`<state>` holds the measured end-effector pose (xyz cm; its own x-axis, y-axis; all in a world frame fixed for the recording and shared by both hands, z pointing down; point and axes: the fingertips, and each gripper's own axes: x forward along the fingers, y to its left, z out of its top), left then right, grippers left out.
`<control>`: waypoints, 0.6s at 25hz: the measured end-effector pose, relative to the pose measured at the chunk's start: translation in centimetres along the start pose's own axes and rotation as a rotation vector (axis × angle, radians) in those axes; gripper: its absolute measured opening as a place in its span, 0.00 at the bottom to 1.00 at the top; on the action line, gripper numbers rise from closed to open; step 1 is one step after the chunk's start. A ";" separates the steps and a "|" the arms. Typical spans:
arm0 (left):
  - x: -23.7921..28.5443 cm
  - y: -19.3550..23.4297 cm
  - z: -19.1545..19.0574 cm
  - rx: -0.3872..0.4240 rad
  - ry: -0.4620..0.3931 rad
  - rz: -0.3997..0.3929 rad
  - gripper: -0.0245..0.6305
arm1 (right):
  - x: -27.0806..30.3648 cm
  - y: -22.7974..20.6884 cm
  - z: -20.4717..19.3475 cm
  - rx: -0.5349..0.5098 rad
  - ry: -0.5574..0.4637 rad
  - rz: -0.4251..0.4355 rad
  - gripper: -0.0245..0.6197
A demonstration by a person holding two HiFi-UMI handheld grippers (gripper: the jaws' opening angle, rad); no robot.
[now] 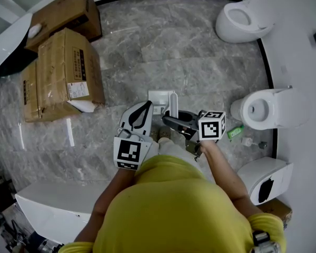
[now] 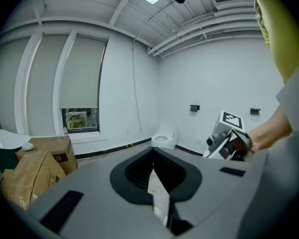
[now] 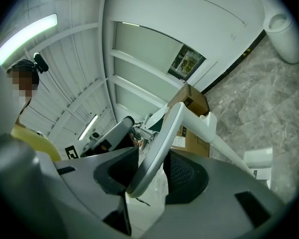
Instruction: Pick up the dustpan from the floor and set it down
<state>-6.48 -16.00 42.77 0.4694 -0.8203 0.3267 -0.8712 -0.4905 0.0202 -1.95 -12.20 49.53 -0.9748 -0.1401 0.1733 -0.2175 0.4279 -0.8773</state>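
The white dustpan (image 1: 159,99) is low over the grey marble floor, its long handle (image 1: 173,101) rising toward me. My right gripper (image 1: 168,119) is shut on that handle; in the right gripper view the handle (image 3: 162,148) runs slantwise between the two dark pads of the right gripper (image 3: 154,176). To the left of it, my left gripper (image 1: 145,109) is shut with nothing in it, apart from the dustpan. In the left gripper view the left gripper (image 2: 158,188) shows its jaws meeting in a thin line, and the right gripper (image 2: 229,141) appears at the right.
Two cardboard boxes (image 1: 63,73) stand at the left. One toilet (image 1: 242,17) is at the top right, another (image 1: 268,108) at the right, with a green bottle (image 1: 234,132) beside it. A white bin (image 1: 266,178) stands lower right, a white tub (image 1: 52,207) lower left.
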 end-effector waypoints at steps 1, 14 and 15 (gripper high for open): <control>0.1 0.1 0.0 -0.001 0.002 -0.001 0.04 | 0.2 -0.5 0.0 -0.003 0.002 -0.006 0.29; 0.5 0.9 -0.4 -0.012 0.023 0.015 0.04 | 2.3 -7.3 1.0 -0.030 0.055 -0.067 0.28; 0.6 1.1 -0.5 -0.014 0.025 0.017 0.04 | 2.5 -7.8 1.0 -0.032 0.063 -0.073 0.28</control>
<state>-7.23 -16.84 43.42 0.4514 -0.8207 0.3502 -0.8808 -0.4727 0.0277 -2.61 -16.82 56.34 -0.9574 -0.1156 0.2647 -0.2881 0.4475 -0.8466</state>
